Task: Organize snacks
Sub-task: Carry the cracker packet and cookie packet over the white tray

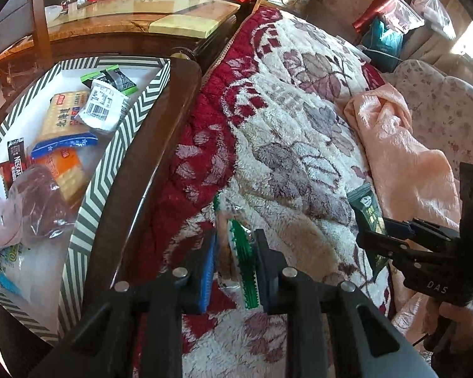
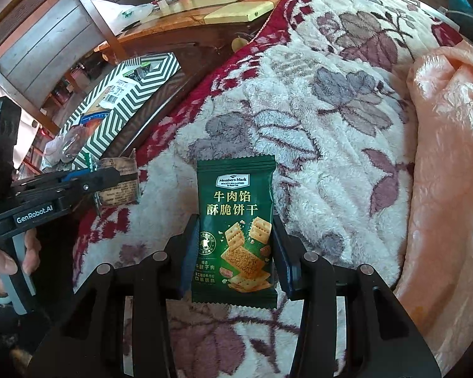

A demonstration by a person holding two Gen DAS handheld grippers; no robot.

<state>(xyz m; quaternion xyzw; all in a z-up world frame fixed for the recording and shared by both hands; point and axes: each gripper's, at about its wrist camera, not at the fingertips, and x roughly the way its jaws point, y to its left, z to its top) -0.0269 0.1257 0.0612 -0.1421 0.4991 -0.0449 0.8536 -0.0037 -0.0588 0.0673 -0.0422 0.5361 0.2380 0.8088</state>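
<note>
Snacks are split between my two grippers and a box. Nearest to me, my right gripper has its fingers pinching a dark green cracker packet by its two side edges; the packet stands upright, its printed face toward the camera, above a fleecy floral blanket. My left gripper has its fingers pressed narrowly on a small brownish snack packet with a green serrated edge, held edge-on over the same blanket. In the right wrist view that packet looks like a tan printed pouch, and a person's hand grips the left tool's handle. Just left of the blanket runs the dark wooden edge of a bench. On it sits a box with a green-and-white zigzag rim, holding a mixed pile: a yellow cracker pack, a white barcoded pouch, an orange pack, a dark coffee stick and a clear bag of something dark red. To the right a peach-coloured cloth lies crumpled. Farthest away stands a glossy tabletop with photos behind it.
</note>
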